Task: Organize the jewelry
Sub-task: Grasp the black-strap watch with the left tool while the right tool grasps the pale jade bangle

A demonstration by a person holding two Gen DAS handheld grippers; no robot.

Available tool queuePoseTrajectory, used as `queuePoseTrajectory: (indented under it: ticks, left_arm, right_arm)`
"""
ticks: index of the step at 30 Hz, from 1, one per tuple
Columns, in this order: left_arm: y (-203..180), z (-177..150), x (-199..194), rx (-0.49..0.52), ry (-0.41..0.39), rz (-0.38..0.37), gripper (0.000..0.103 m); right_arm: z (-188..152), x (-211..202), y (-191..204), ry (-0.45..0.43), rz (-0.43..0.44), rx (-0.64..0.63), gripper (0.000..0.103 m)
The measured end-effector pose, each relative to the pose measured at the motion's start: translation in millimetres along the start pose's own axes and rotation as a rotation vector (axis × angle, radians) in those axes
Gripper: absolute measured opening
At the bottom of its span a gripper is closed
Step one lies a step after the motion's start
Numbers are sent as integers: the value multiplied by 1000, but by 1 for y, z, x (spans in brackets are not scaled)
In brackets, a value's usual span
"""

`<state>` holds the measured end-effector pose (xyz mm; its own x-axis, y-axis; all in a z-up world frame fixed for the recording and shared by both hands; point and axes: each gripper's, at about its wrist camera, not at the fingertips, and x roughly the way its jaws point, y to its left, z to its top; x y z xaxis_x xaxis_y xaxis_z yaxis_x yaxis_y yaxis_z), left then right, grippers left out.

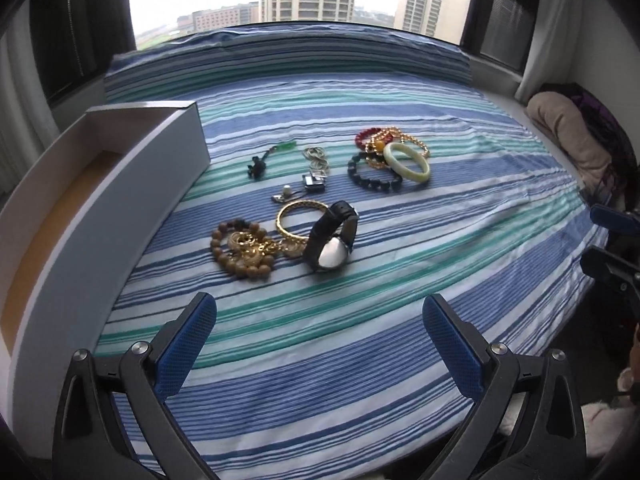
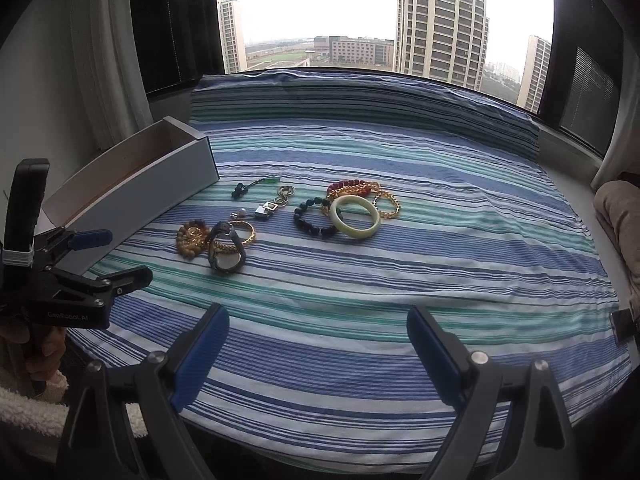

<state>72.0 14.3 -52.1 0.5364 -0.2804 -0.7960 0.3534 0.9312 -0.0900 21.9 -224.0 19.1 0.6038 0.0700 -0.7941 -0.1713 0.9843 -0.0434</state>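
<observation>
striped cloth (image 1: 360, 360), blue, green and white, lying across a window-side surface, carrying all items

white box (image 1: 120, 184), long, lid off, inside bare, lying along the cloth's left edge

near cluster, beside the box's long wall: wooden bead bracelet (image 1: 224, 256) lying flat with gold chain pieces (image 1: 256, 250) heaped inside it; gold bangle (image 1: 298, 216) touching that heap; black-strap watch (image 1: 332, 240) standing on edge, leaning over the bangle

middle cluster: dark tassel charm with green bead (image 1: 260, 164); silver linked rings with a small square pendant (image 1: 316, 168); small pearl piece (image 1: 282, 194), detail too small to tell

far cluster, well apart from the box: pale jade bangle (image 1: 406, 162) lying over a dark bead bracelet (image 1: 368, 178), a red bead bracelet (image 1: 366, 138) and gold bead bracelets (image 1: 404, 138), all overlapping

left gripper (image 1: 320, 320), jaws standing wide apart, holding nothing, hovering above the cloth's near edge, pointing toward the watch; in the right wrist view it is showing at the left edge (image 2: 108, 252), beside the box

right gripper (image 2: 318, 328), jaws likewise spread wide, gripping nothing, hanging over the near cloth, facing the jewelry

beige cushion (image 1: 568, 136) sitting past the cloth's right edge
</observation>
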Motion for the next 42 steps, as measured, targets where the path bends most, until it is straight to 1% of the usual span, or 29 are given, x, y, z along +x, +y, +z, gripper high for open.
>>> queuePoseTrajectory:
  ticks: [2,4,7,9,12,13,14,15,16,18,20,22,24,26,28,31,33,34,35,37,39,41,42]
  left_arm:
    - [1,8,16,8,5,-46,102]
    - [-1,16,32,25,-1,-74,102]
    - [-5,29,58,82,1,-89,98]
    - [-12,34,71,144,8,-99,81]
    - [-19,35,85,229,35,-130,73]
    - [-20,34,89,248,46,-131,59]
    - [-20,32,92,261,59,-117,35]
    - [-19,32,93,263,71,-97,18]
    - [-15,31,93,247,82,-97,16]
    - [-7,28,86,192,79,-113,16]
    - [-4,23,78,159,70,-89,16]
    - [0,16,68,110,66,-84,16]
    - [7,8,57,43,69,-77,16]
    - [12,-1,47,-8,70,-62,16]
    - [13,-10,36,-28,57,-38,16]
    - [14,-19,20,-55,41,-14,16]
    - [17,-23,9,-83,34,-11,16]
    - [19,-25,3,-97,29,-8,16]
    - [21,-27,-2,-109,24,-3,16]
    - [27,-30,-10,-128,16,13,16]
    - [33,-34,-15,-145,15,34,16]
    - [38,-37,-17,-159,18,45,16]
    - [41,-39,-18,-166,19,48,16]
  right_arm:
    - [-2,2,-3,6,-5,14,93]
    - [-4,2,-8,14,-2,34,93]
    - [-6,0,-12,16,2,57,93]
    - [-7,-2,-15,12,-3,62,93]
    - [-10,-5,-20,9,-14,77,93]
    - [-12,-6,-23,11,-15,86,93]
    - [-13,-6,-25,14,-17,95,93]
    - [-14,-5,-28,17,-19,102,93]
    - [-14,-5,-30,20,-21,107,93]
    - [-15,-4,-34,22,-26,117,93]
    - [-14,-2,-36,23,-26,124,93]
    - [-12,1,-38,31,-17,127,93]
    - [-7,8,-39,47,14,120,93]
    - [3,21,-42,76,72,103,93]
    - [15,48,-46,115,123,66,93]
    - [33,110,-44,202,141,-40,92]
    - [50,150,-41,228,175,-90,89]
    - [60,168,-41,230,186,-102,76]
    - [69,184,-41,231,185,-109,58]
    - [86,213,-41,246,187,-94,47]
    - [96,234,-37,275,205,-71,46]
    - [100,250,-28,293,203,-97,35]
    - [101,255,-23,302,186,-121,32]
